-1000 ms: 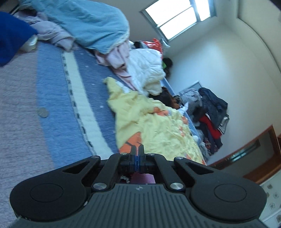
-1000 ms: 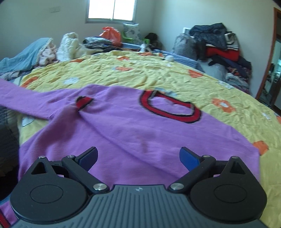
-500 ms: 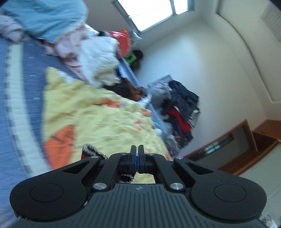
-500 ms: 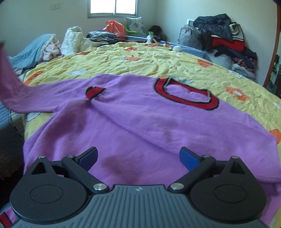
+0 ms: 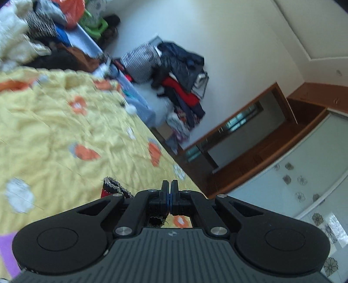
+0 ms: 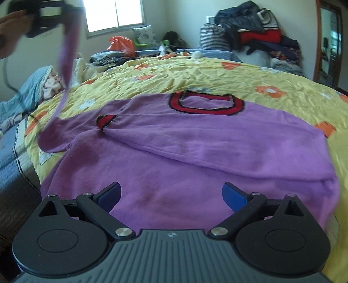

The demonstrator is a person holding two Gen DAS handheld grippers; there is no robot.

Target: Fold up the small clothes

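A purple sweater [image 6: 195, 156] with a red and black neckband [image 6: 206, 103] lies spread flat on a bed covered by a yellow flowered blanket [image 6: 217, 71]. In the right wrist view the sweater fills the middle of the frame, its collar toward 12 o'clock. One sleeve lies folded across the chest, its red cuff [image 6: 105, 120] near 10 o'clock. The other sleeve [image 6: 65, 61] is lifted off the bed and stretches up toward 11 o'clock, where the left hand-held gripper [image 6: 46, 18] holds it high.

The likely trouble is drag. If the raised sleeve is pulled too far or too fast, it could tug the shoulder, shift the sweater's body across the blanket and undo the sleeve fold already in place. The grip is on the very end of the sleeve, so the cuff could also slip free and drop in a heap. Nothing pins the sweater down.

In the left wrist view the left hand-held gripper [image 5: 169, 197] has its jaws pressed together, pinching the dark-edged sleeve cuff [image 5: 113, 188], which pokes out at 10 o'clock of the fingertips. The right hand-held gripper [image 6: 171, 196] hovers low over the sweater's hem at 6 o'clock with its blue pads [image 6: 233, 194] spread wide, holding nothing; whether they brush the fabric cannot be told.

Piled clothes [image 6: 256, 28] sit at 1 o'clock against the wall.
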